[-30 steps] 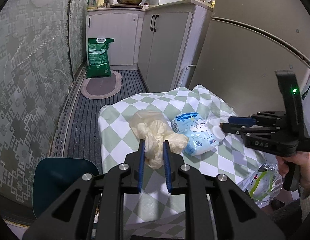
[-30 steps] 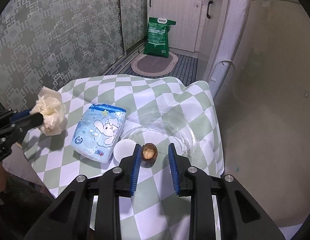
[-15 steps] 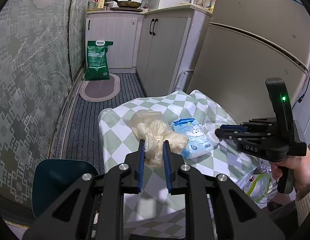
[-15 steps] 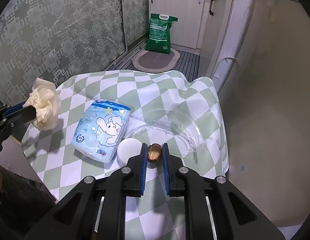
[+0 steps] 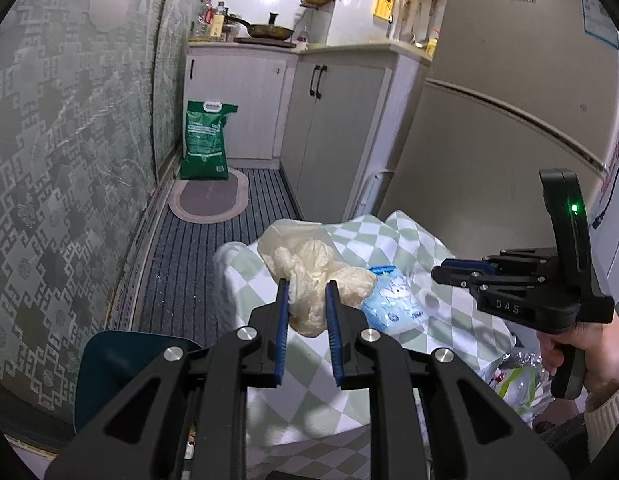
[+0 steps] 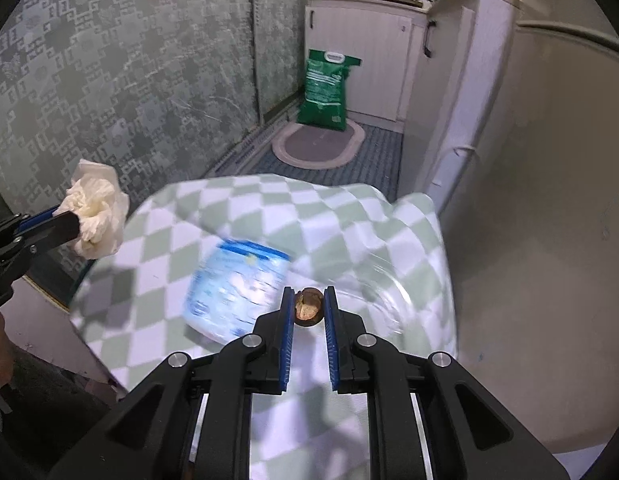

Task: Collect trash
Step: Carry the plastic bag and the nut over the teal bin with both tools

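Both hand-held grippers raised since before, nut (image 6: 308, 306) now clamped, table (image 6: 237, 208) lower

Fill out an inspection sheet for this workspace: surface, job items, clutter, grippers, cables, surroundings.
Surface: table under a green-and-white checked cloth, rumpled at the far corner.
Job's things: crumpled cream plastic bag and a small brown nut shell, both lifted off the cloth.
Clutter: blue tissue pack, clear plastic lid, small white paper cup, all on the cloth.
Grippers: left gripper shut on the bag; right gripper shut on the shell.
Cables: dark cord hanging by the fridge.
Surroundings: fridge, white cabinets, green sack, oval mat, teal chair.
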Motion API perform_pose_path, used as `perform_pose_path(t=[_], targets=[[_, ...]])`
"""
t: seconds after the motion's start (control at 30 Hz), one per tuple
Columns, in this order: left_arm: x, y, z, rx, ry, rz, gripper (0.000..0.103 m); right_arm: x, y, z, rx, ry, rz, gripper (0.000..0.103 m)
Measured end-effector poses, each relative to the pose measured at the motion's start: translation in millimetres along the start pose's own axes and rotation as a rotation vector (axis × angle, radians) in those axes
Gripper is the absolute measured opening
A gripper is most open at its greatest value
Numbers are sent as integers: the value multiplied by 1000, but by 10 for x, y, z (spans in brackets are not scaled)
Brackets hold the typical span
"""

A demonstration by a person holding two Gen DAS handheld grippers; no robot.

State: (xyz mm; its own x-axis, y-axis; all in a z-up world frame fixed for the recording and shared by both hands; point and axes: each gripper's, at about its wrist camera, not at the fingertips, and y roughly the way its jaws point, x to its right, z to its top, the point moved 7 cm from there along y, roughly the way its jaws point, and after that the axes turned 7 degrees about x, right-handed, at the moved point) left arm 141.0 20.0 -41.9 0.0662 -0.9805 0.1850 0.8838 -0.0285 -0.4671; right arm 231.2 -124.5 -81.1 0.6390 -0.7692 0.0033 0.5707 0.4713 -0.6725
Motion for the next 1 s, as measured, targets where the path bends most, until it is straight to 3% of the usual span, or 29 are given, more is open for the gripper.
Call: perform_pose_path(t=[0.53, 1.0], targets=[[-566, -343, 127, 65, -44, 76, 19, -1117, 123, 348, 29, -97, 159, 14], [-1153, -502, -6, 39, -89, 170, 19, -1742, 323, 434, 12, -147, 244, 14]])
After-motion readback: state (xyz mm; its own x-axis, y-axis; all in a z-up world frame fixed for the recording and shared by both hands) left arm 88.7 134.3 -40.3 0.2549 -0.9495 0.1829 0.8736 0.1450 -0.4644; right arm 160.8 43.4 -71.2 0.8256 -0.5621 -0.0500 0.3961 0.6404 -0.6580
